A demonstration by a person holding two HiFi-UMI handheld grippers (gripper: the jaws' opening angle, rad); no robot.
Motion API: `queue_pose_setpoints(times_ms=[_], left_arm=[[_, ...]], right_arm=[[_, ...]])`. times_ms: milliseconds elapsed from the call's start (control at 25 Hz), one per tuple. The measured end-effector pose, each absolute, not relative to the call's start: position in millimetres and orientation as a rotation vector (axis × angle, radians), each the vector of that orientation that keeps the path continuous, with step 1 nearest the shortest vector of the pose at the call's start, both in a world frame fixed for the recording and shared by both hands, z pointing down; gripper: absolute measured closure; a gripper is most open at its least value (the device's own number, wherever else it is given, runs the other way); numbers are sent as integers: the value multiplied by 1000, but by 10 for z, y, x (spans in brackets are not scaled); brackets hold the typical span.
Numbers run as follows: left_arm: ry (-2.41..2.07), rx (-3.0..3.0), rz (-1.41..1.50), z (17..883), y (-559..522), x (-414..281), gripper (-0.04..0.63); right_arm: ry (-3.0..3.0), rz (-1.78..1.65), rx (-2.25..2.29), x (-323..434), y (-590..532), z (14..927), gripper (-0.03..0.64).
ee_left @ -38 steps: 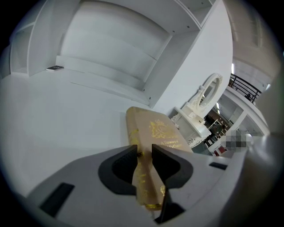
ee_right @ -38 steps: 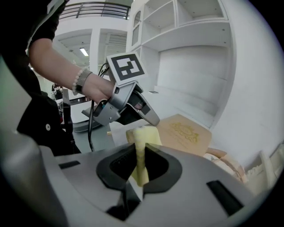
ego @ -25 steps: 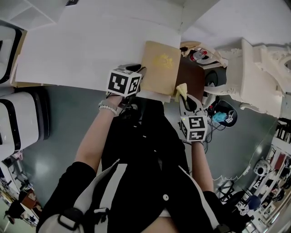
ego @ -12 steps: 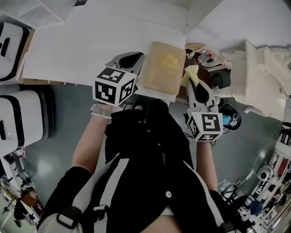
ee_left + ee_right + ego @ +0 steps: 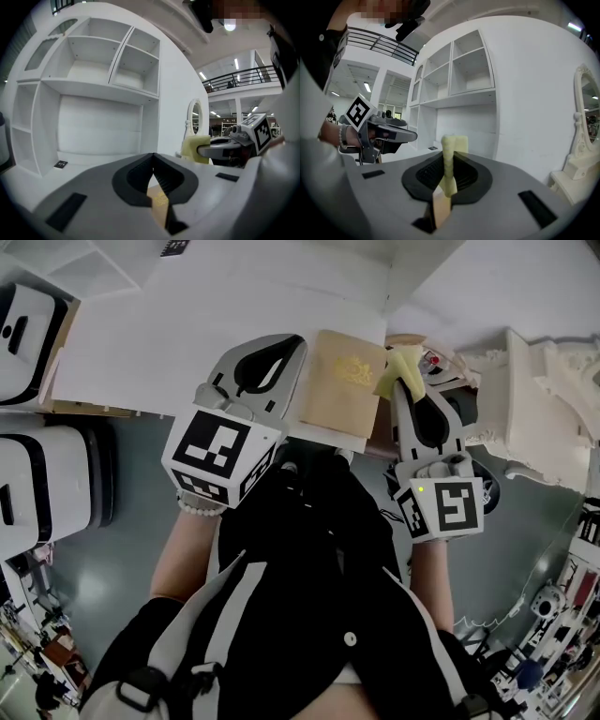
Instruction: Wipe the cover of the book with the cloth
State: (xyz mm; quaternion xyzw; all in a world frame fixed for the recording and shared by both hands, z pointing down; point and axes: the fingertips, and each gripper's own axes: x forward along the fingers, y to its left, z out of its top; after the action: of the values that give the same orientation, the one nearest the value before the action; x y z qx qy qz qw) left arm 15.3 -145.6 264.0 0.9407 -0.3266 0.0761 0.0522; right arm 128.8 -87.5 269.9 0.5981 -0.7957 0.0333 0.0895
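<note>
A tan book with a gold emblem lies at the front edge of the white desk, between the two grippers. My left gripper hangs just left of the book with its jaws shut on nothing; in the left gripper view the left gripper has its tips closed, and the book shows below them. My right gripper is shut on a folded yellow cloth just right of the book. The cloth stands up between that gripper's jaws.
White open shelving rises behind the desk, and a small black card lies on it. An ornate white dresser with a mirror stands to the right. White boxes sit on the floor at left.
Both grippers have risen toward the camera and moved up to the desk edge, one on each side of the book. The cloth stays in the right gripper.
</note>
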Motion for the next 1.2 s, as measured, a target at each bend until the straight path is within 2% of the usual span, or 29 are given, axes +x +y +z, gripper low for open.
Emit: queue_pose_setpoints(times_ms=[400,1200], left_arm=[[-974,2900,158,2353,-1307,158,594],[-959,2870,157,2423,-1243,183,594]], right_arm=[[-2420,7,1799,1150,-878,2355,581],[-2438,19,1736,1060,-808,2427,581]])
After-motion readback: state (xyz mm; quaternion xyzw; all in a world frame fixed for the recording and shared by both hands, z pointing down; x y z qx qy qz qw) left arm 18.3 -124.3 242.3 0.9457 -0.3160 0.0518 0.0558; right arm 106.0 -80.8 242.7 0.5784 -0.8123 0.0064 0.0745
